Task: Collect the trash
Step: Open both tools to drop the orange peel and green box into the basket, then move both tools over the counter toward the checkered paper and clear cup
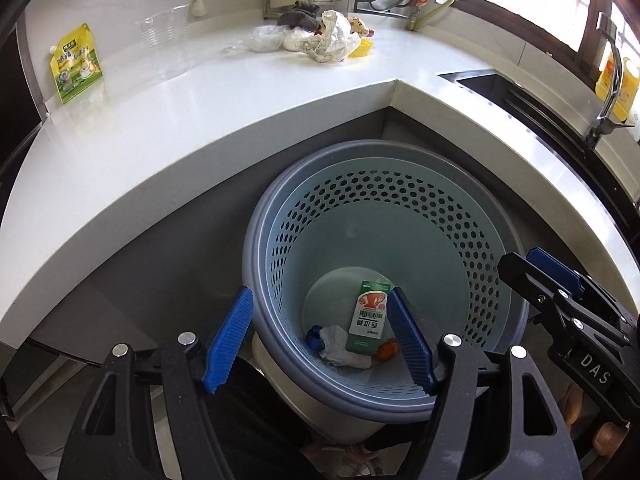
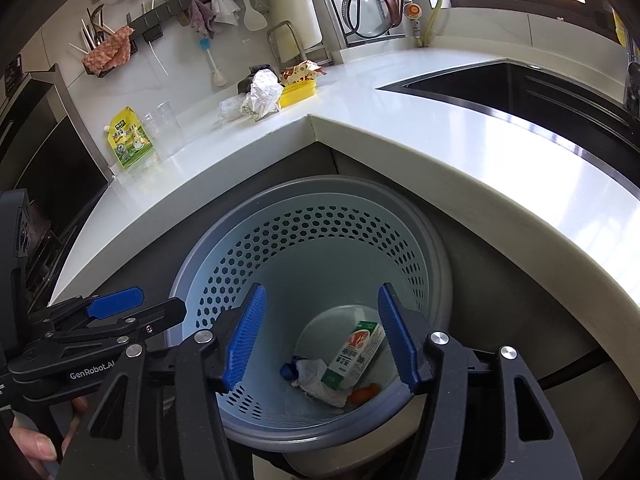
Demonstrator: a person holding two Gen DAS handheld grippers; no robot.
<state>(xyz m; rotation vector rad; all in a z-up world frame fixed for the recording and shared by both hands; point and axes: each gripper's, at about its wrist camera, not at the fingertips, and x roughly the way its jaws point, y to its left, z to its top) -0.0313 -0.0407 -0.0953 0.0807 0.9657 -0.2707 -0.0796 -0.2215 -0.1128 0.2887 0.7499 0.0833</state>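
Both grippers hang over the blue perforated bin (image 1: 472,240), which stands on the floor in the inner corner of the white table (image 1: 200,120). The left gripper (image 1: 320,344) points down into the bin mouth, its jaws spread wide and empty, one blue pad outside the near rim and the other over the bin's inside. The right gripper (image 2: 320,336) is tilted down the same way just beside it, its jaws also released and holding nothing, both pads above the bin opening. In the left wrist view the right gripper shows at the right edge; in the right wrist view the left one shows at the lower left, with a person's fingers (image 2: 36,444) on its handle.

At the bottom of the bin lie a green and white carton (image 1: 368,320), a crumpled white tissue (image 1: 340,346), a blue scrap (image 1: 314,338) and an orange piece (image 1: 388,350), all close together.

More trash lies at the back of the table: crumpled checked paper (image 1: 332,40), a clear plastic bag (image 1: 264,40), a yellow lid (image 1: 362,48), and, well apart to the left, a green-yellow pouch (image 1: 76,64).
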